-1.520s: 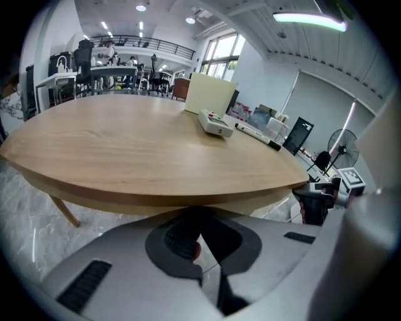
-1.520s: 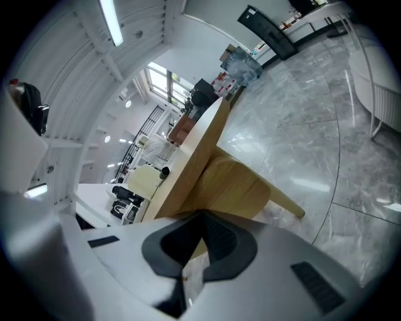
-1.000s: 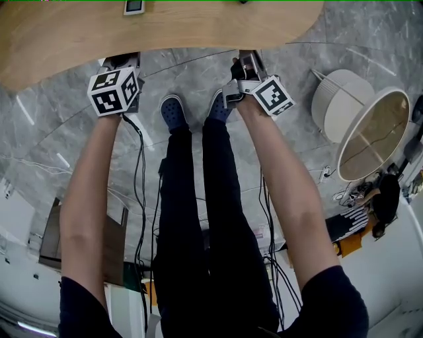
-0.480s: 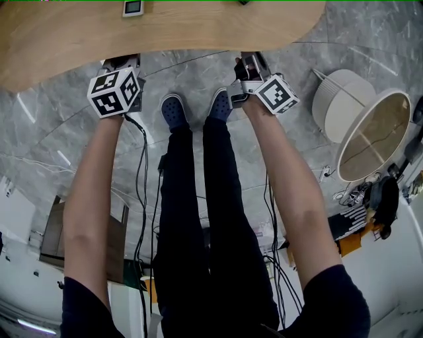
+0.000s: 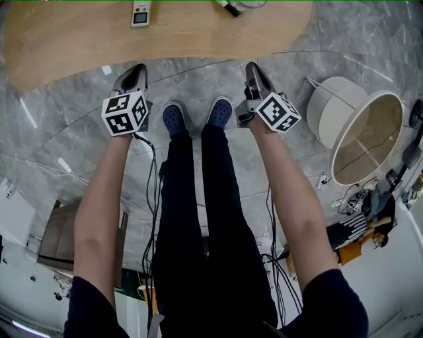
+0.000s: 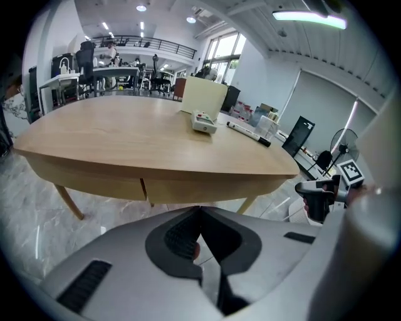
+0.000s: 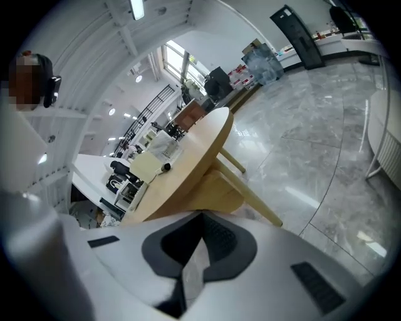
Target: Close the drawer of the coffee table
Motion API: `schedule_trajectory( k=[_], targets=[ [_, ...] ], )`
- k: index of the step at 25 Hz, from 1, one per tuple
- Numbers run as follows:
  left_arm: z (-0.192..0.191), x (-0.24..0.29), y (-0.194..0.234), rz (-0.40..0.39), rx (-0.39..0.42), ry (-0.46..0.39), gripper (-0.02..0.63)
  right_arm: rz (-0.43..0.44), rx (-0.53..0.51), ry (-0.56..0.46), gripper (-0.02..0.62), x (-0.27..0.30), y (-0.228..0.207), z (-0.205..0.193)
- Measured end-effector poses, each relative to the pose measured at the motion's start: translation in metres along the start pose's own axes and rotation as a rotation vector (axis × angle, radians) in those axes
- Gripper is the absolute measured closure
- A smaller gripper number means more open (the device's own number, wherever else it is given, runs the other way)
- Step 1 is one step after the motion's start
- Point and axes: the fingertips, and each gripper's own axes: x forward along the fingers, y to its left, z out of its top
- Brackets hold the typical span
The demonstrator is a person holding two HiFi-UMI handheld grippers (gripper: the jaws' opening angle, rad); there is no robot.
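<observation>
The wooden coffee table [image 5: 165, 33] runs across the top of the head view, its near edge one smooth line. In the left gripper view the drawer front [image 6: 188, 190] sits flush in the table's apron beside a thin vertical seam. My left gripper [image 5: 137, 69] hangs just short of the table edge, shut and holding nothing; its tips [image 6: 200, 208] meet. My right gripper [image 5: 252, 67] is level with it to the right, also shut and holding nothing, its tips [image 7: 202, 215] closed below the table [image 7: 194, 157]. Neither gripper touches the table.
A small white device [image 5: 140, 12] and a black marker [image 6: 249, 133] lie on the tabletop. A round white side table [image 5: 367, 135] stands at the right. The person's legs and blue shoes [image 5: 173, 117] are between the grippers, with cables trailing on the marble floor.
Both grippers have drawn back from under the table's edge; their tips now show over the floor. The table edge sits higher in the head view.
</observation>
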Motion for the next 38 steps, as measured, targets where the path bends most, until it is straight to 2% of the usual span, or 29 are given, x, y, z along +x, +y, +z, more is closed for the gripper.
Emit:
schedule_trajectory(
  k=[3,8,15,23,28,32,34,38],
  targets=[
    [0.0,-0.021,-0.009,-0.006,0.017,0.01,0.583,0.005,-0.007,0.011,0.571,-0.021,0.014,0.002],
    [0.006,-0.063,-0.022,-0.003,-0.011,0.004,0.583,-0.013,-0.123,0.092,0.571,-0.05,0.044,-0.004],
    [0.01,-0.116,-0.043,-0.023,0.036,0.009,0.583,-0.02,-0.306,0.18,0.571,-0.082,0.089,-0.013],
    [0.025,-0.175,-0.062,-0.03,0.037,-0.004,0.583,-0.072,-0.324,0.202,0.571,-0.131,0.123,-0.002],
    [0.04,-0.216,-0.074,-0.025,0.014,-0.016,0.583,-0.059,-0.356,0.212,0.571,-0.159,0.15,0.009],
    [0.043,-0.258,-0.087,-0.036,0.028,-0.01,0.583,-0.05,-0.4,0.237,0.571,-0.195,0.177,0.015],
    [0.039,-0.282,-0.097,-0.048,0.014,-0.008,0.583,-0.054,-0.395,0.25,0.571,-0.223,0.191,0.017],
    [0.057,-0.322,-0.11,-0.057,0.022,-0.04,0.583,-0.053,-0.391,0.243,0.571,-0.252,0.22,0.028]
  ],
)
